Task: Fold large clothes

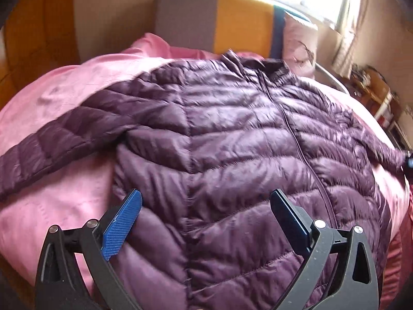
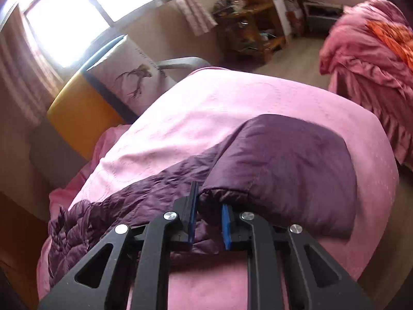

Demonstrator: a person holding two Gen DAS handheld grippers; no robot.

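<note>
A purple quilted down jacket [image 1: 232,134] lies front up and spread out on a pink bedspread [image 1: 64,103], collar toward the headboard, zipper shut. Its left sleeve [image 1: 51,139] stretches out to the left. My left gripper [image 1: 206,201] is open and empty, hovering over the jacket's lower body. My right gripper [image 2: 209,206] is shut on the cuff end of the jacket's right sleeve [image 2: 284,168], lifted a little off the bedspread [image 2: 219,98]. The right gripper shows as a small dark shape at the right edge of the left wrist view [image 1: 409,161].
A grey, yellow and blue headboard [image 1: 219,20] and a white deer-print pillow [image 2: 134,72] stand at the bed's head under a bright window. A wooden shelf unit [image 2: 253,18] and a pile of pink bedding [image 2: 366,59] lie beyond the bed's right side.
</note>
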